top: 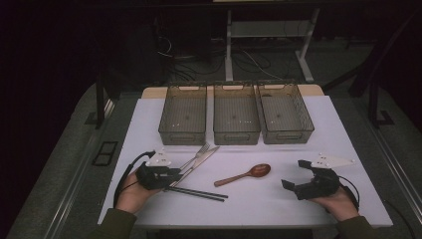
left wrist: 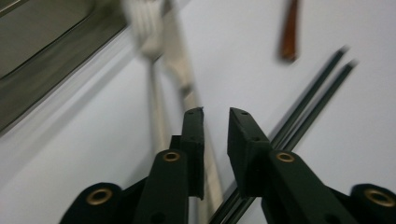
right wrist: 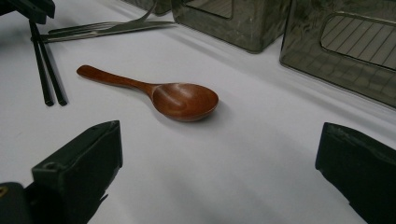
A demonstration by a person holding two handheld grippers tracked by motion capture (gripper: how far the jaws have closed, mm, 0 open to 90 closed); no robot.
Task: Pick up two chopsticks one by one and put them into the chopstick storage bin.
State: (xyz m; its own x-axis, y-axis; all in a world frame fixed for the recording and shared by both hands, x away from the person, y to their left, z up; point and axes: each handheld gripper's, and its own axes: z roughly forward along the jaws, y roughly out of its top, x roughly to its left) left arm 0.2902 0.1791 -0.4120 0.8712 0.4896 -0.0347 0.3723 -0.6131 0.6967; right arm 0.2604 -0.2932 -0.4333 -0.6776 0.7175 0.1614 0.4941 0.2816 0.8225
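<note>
While your left tool (left wrist: 215, 116) hovers slightly spread (pinching nothing) over the knife (left wrist: 184, 79), lower and pinch it.

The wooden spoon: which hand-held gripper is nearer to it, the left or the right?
Right. The right hand-held gripper is just beside the wooden spoon's bowl, jaws wide apart. The left hand-held gripper is farther, over the knife and chopsticks.
</note>
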